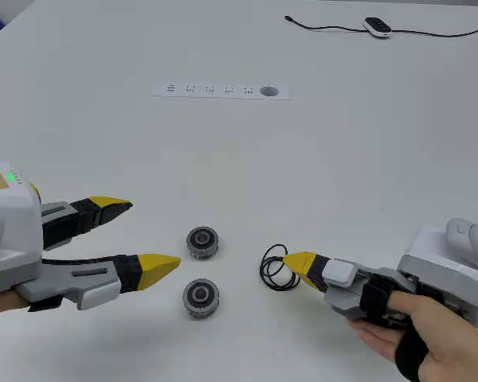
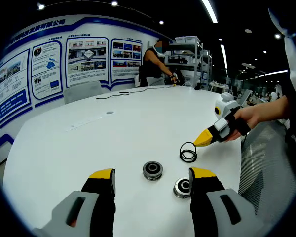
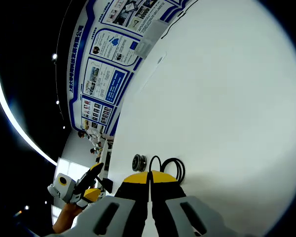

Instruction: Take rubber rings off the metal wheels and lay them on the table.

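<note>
Jaws of the right gripper (image 1: pixel 291 260), yellow-tipped, are pressed together at the edge of a small tangle of thin black rubber rings (image 1: pixel 269 272) lying on the white table (image 1: pixel 342 159); in the right gripper view one narrow loop rises straight from the seam between the tips, so a ring appears to be nipped there, though the contact is too fine to be sure; the left gripper (image 1: pixel 154 232) hovers at the person's left with its jaws wide apart and nothing between them, pointing toward two small round metal wheels with dark rims (image 1: pixel 202 242), one nearer the person (image 1: pixel 201 296), both lying flat and well clear of either tool; whether more rubber sits on those rims cannot be told; the step in hand looks like setting a freed ring down, and it would go best with the tips kept low so the ring drops flat beside the others, and the jaws parted slowly so it neither springs off nor clings to a pad; next, the open left gripper is well placed to pin a wheel; further off lie a flat white power strip (image 1: pixel 219 90) and a black cable with a small white device (image 1: pixel 377 26), neither in the way.
</note>
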Demonstrator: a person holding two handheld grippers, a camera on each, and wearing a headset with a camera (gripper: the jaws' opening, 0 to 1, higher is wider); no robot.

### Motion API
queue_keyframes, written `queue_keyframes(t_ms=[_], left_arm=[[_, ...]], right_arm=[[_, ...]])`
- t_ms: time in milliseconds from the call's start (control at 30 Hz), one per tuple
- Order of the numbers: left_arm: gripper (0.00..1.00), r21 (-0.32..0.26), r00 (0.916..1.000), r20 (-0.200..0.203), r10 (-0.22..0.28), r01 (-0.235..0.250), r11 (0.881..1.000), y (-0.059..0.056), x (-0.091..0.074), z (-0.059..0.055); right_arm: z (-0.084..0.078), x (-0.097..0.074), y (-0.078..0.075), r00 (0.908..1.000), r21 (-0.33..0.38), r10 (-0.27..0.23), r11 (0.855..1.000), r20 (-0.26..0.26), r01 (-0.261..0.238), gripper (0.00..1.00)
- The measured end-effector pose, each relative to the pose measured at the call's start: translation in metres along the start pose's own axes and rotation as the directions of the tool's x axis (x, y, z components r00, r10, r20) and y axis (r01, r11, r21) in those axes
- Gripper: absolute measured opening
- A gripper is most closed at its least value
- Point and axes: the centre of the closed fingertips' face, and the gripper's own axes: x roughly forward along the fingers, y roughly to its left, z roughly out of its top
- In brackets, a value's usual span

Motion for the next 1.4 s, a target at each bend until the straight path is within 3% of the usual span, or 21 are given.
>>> queue_keyframes(t_ms=[200,467,667,967,1100,1133,1200,1267,1400], left_arm=[[0.62,-0.005,1.0,0.0,0.006,-0.006,1.0,-0.003,-0.003,-0.001],[0.62,-0.014,0.9999,0.005,0.015,-0.015,1.0,-0.003,-0.008,-0.001],[0.62,-0.013,1.0,-0.003,0.008,-0.008,1.0,-0.006,-0.008,-0.003],[0.62,-0.019,0.9999,-0.006,0.008,-0.008,1.0,-0.008,-0.007,-0.005],[0.63,-0.019,0.9999,0.005,0.01,-0.01,1.0,-0.007,-0.009,-0.003],[0.63,-0.018,0.9998,0.006,0.016,-0.016,1.0,-0.005,-0.011,-0.002],[0.64,-0.022,0.9996,0.009,0.027,-0.027,0.999,-0.002,-0.013,-0.001],[0.64,-0.025,0.9986,0.017,0.049,-0.049,0.998,0.004,-0.017,0.001],[0.66,-0.045,0.9958,0.043,0.081,-0.079,0.996,0.009,-0.024,0.003]], right_arm=[[-0.003,-0.001,-0.009,0.9995,0.0,-0.031,1.0,-0.006,0.031,0.02],[-0.007,-0.003,-0.026,0.9941,-0.013,-0.108,0.994,-0.01,0.108,0.02],[-0.007,-0.006,-0.031,0.9916,-0.032,-0.13,0.991,-0.003,0.13,0.09],[0.004,-0.011,-0.023,0.9943,-0.034,-0.1,0.994,0.036,0.102,0.11],[0.019,-0.015,-0.012,0.9945,-0.139,-0.041,0.989,0.096,0.054,0.13],[0.024,-0.016,-0.007,0.9941,-0.192,-0.01,0.981,0.108,0.031,0.14],[0.028,-0.019,-0.007,0.9946,-0.263,-0.01,0.964,0.103,0.037,0.19],[0.032,-0.024,-0.004,0.9956,-0.373,-0.009,0.927,0.093,0.043,0.22],[0.039,-0.037,0.001,0.9952,-0.514,0.001,0.856,0.098,0.05,0.26]])
